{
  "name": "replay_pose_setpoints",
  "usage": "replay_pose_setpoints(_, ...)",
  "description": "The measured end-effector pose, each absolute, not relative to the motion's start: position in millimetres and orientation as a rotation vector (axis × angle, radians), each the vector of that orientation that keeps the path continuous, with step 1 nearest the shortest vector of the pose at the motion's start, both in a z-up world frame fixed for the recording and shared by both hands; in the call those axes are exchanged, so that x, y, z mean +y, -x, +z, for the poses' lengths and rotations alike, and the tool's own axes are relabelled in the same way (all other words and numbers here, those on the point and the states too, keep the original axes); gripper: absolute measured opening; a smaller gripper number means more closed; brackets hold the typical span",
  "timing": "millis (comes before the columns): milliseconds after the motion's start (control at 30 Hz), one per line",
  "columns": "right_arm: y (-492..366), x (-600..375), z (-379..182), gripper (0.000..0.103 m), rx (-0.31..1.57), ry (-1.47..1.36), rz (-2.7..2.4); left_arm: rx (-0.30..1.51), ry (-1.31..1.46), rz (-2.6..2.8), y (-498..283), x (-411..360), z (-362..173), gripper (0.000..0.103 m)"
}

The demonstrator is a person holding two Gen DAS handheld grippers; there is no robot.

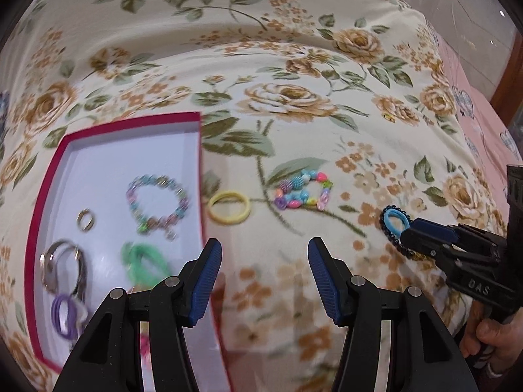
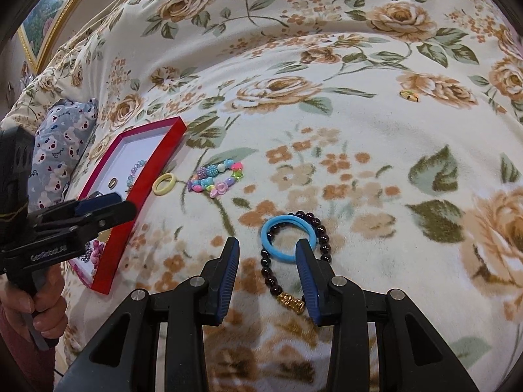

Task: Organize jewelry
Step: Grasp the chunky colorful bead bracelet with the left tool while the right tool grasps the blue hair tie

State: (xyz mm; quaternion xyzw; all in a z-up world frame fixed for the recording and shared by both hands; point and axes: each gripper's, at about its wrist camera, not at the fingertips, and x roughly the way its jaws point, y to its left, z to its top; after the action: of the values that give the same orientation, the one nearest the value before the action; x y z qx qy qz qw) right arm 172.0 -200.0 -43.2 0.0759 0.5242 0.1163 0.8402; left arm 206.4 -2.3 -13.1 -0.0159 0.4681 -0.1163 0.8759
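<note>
A red-rimmed white tray [image 1: 130,124] lies on the floral blanket and holds a pastel bead bracelet [image 1: 158,204], a small ring [image 1: 85,219], a green hair tie [image 1: 145,263], metal rings [image 1: 63,268] and a purple hair tie [image 1: 63,318]. My left gripper [image 1: 264,261] is open and empty by the tray's right rim. A yellow hair tie [image 1: 228,207] and a colourful bead bracelet [image 1: 304,191] lie right of the tray. My right gripper [image 2: 268,258] is open over a blue hair tie [image 2: 287,240] and a dark bead bracelet [image 2: 322,235]; its right finger sits inside the blue loop.
A small gold ring [image 2: 409,95] lies far back on the blanket. A grey patterned pillow [image 2: 62,143] lies behind the tray [image 2: 157,153]. A pink cloth [image 1: 483,121] borders the blanket on the right. A framed picture [image 2: 49,23] stands at the far left.
</note>
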Motion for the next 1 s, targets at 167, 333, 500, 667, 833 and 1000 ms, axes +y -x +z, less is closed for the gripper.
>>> replay_pose_setpoints(167, -177.0, -207.5, -46.5, 0.037, 1.113, -0.173, 0.232, 0.994, 0.008, -0.244, -238.7, -17.0, -25.4, 0.055)
replay_pose_setpoints(333, -182.7, -209.5, -54.3, 0.036, 1.132, -0.168, 0.232, 1.012, 0.000, -0.234, -267.5, -28.1, -40.6, 0.055)
replay_pose_setpoints(500, -186.5, -206.9, -61.4, 0.029, 1.141, -0.144, 0.230, 1.045, -0.064, -0.244, -291.1, -47.0, -59.0, 0.055)
replay_pose_setpoints(667, -187.0, -208.6, -65.4, 0.015, 1.138, -0.132, 0.220, 1.061, -0.111, -0.280, -298.4, -61.0, -66.2, 0.039)
replay_pose_setpoints(833, -185.6, -212.2, -62.8, 0.005, 1.129, -0.156, 0.218, 1.058, -0.137, -0.331, -296.2, -66.4, -66.4, 0.015)
replay_pose_setpoints(1000, -179.5, -212.9, -52.5, 0.004, 1.106, -0.183, 0.232, 1.030, -0.096, -0.357, -283.4, -59.6, -56.3, 0.014)
